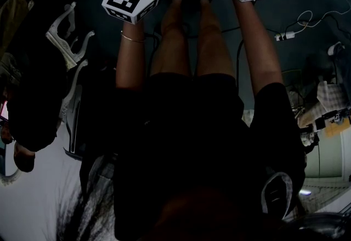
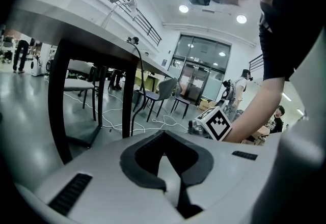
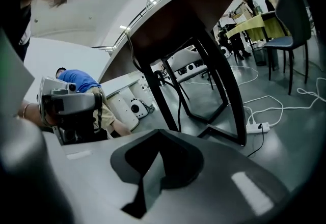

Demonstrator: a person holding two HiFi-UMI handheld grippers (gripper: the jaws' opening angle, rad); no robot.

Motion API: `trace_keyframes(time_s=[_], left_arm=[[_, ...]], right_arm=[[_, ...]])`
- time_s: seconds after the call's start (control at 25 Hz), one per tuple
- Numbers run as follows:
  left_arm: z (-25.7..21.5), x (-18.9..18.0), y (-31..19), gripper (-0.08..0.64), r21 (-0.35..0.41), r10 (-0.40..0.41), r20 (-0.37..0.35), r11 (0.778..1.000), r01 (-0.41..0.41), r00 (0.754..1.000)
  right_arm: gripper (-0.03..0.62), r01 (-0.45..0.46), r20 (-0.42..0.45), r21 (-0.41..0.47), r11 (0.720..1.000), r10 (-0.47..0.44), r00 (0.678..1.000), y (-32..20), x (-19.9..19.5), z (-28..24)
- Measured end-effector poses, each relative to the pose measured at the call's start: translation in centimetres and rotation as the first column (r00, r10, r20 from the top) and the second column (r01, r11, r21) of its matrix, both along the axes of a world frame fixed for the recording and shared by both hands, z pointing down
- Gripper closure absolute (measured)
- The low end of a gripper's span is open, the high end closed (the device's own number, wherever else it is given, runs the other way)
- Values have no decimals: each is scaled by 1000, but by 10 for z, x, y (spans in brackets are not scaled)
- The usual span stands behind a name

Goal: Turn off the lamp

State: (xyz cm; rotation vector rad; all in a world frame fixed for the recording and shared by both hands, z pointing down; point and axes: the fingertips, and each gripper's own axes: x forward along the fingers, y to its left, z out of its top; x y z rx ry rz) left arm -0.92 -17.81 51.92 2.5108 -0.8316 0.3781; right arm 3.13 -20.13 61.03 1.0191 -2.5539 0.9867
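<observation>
Your left gripper and right gripper are both closed, holding nothing. The left gripper view shows the lamp up on the table; the head view shows your legs instead.

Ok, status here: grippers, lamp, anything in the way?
Left hand-held gripper shut, empty. Right hand-held gripper shut, empty. Lamp not identifiable in any view. Table legs ahead, clear of both.

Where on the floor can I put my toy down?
The grey floor left of the black table leg is bare, and so is the patch right of the power strip. It's crowded where white cables snake past that leg toward the chairs.
</observation>
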Motion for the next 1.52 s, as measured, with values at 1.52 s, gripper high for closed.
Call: trace_keyframes(time_s=[1.52], left_arm=[[-135,18,17,553,84,2,77,996,-8,997]], right_arm=[[591,-155,276,128,980,115,954,17,25,-206]])
